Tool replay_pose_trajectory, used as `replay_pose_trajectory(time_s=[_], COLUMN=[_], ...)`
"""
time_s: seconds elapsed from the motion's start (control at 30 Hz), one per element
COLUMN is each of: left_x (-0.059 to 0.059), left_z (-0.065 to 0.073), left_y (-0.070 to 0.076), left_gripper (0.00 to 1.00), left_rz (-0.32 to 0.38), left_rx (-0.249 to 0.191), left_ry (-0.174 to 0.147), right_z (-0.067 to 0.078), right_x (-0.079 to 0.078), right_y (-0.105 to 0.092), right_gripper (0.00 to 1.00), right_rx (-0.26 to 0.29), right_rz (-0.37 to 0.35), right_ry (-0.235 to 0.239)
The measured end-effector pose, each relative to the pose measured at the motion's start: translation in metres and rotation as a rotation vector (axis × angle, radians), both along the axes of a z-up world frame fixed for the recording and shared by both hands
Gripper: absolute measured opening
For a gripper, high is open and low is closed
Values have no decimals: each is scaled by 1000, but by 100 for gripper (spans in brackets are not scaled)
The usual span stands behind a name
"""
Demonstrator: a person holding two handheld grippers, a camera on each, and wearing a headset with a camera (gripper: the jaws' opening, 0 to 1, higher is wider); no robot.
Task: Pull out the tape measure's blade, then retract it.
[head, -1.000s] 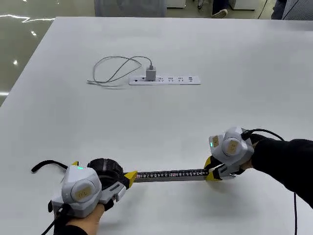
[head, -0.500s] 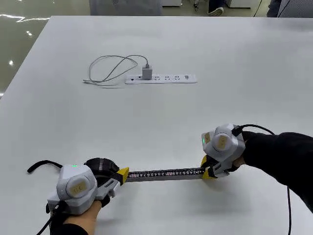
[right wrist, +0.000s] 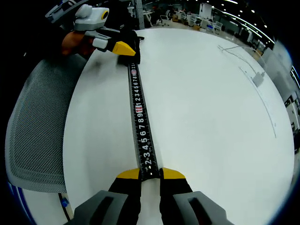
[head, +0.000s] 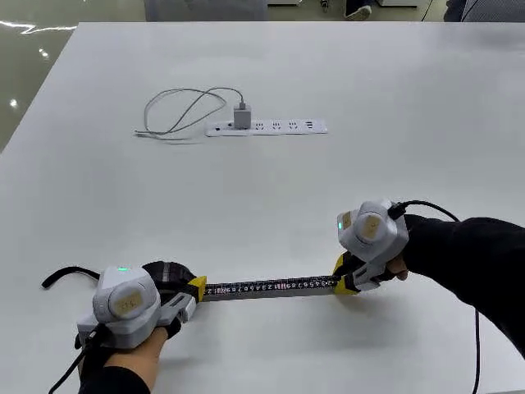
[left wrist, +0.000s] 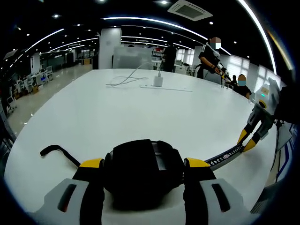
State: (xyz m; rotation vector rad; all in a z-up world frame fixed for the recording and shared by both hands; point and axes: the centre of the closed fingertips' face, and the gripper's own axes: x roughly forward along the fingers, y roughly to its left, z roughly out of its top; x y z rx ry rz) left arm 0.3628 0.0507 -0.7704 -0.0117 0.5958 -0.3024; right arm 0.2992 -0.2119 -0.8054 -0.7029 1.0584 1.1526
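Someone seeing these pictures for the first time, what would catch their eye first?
The eye lands first on the tape measure's blade, stretched flat across the near part of the white table between the two tools. The left tool clamps the black case at one end; the right tool pinches the blade's tip at the other. Farther back lies a white power strip with a looped cable.

- Glossy grey floor (head: 25, 57) lies past the left edge of the broad white bench (head: 394, 98).
- Curved white ceiling light strips (left wrist: 140, 19) glow overhead.
- Grey mesh chair (right wrist: 33, 122) stands beside the bench's edge.
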Motion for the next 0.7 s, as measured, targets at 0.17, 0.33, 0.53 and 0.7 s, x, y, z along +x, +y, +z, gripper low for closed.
replay_pose_trajectory(time_s=[0.17, 0.33, 0.53, 0.7], left_x=[1, 0, 0, 0], left_z=[-1, -3, -3, -2], left_y=[1, 0, 2, 2], left_gripper=[65, 64, 64, 64], left_rz=[6, -33, -20, -15], left_rx=[0, 39, 39, 48], left_ry=[21, 10, 24, 22], right_z=[0, -1, -1, -1], right_x=[2, 3, 2, 2], right_y=[1, 0, 1, 0], right_gripper=[11, 10, 10, 10], right_rx=[-20, -35, -27, -23], right_rz=[-44, -16, -29, -20], right_ry=[17, 10, 10, 9])
